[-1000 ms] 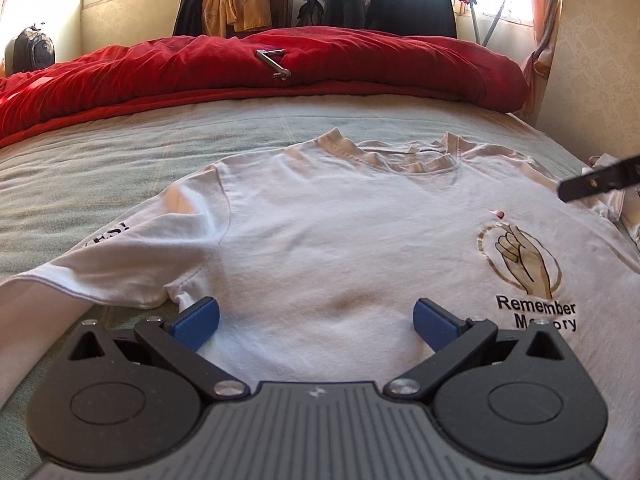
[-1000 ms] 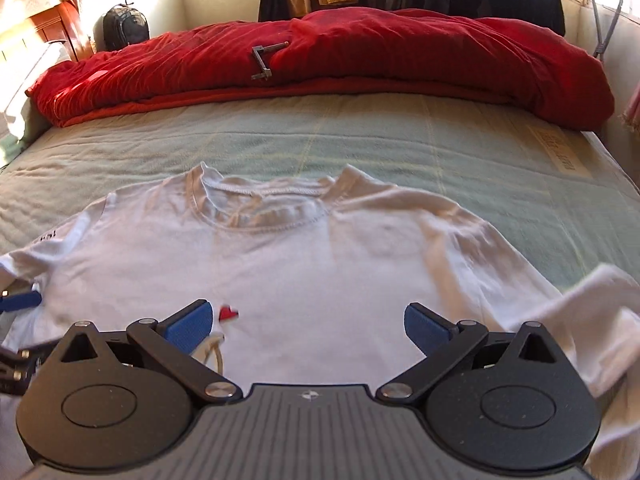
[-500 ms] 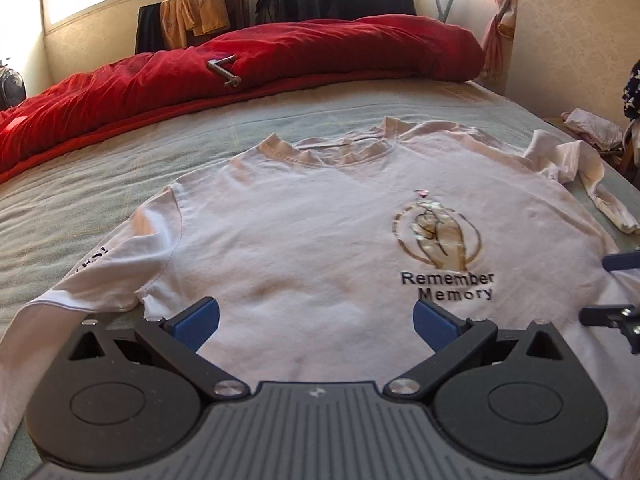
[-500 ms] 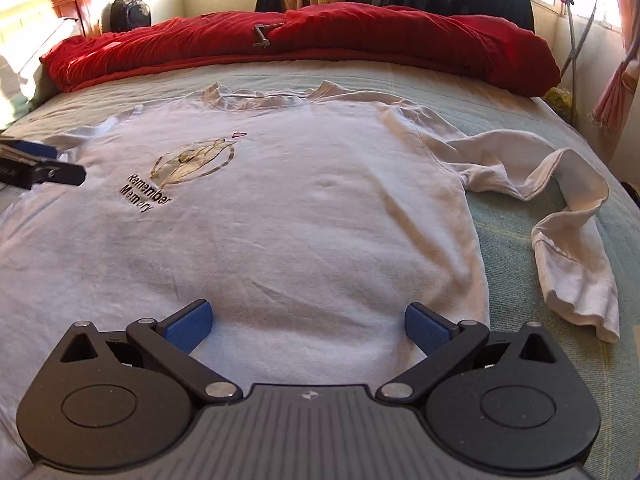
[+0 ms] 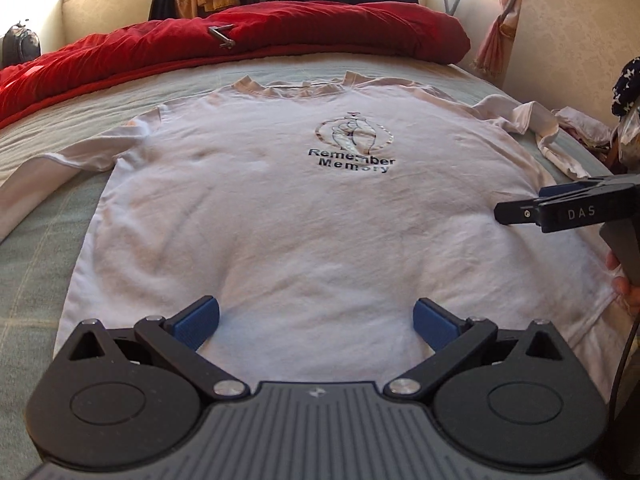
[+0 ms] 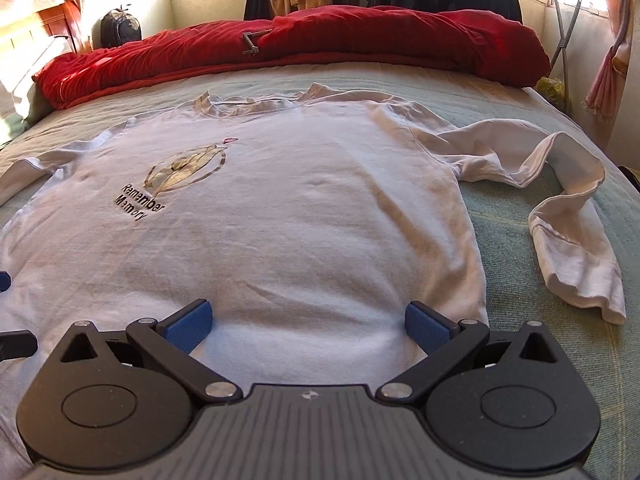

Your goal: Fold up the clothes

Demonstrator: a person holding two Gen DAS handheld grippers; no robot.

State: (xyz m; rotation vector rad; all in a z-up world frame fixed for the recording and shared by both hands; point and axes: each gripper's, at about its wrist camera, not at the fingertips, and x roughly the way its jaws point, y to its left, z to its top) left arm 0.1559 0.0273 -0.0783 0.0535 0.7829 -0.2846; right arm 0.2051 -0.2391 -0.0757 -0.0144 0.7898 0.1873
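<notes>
- The white long-sleeved shirt [image 5: 304, 216] lies spread face-up on the bed [image 5: 36, 272]; no fold made yet.
- Left gripper [image 5: 316, 322] and right gripper [image 6: 306, 320] hover near its hem, fingers wide apart, holding nothing.
- Its bunched sleeve [image 6: 560, 208] needs straightening; every fold remains.

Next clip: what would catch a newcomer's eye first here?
A white shirt lies spread face up across the bed, with a "Remember Memory" print on its chest. One long sleeve lies crumpled and looped to the right. Behind it a red duvet is heaped across the bed, and both grippers, left and right, are open near the hem.
</notes>
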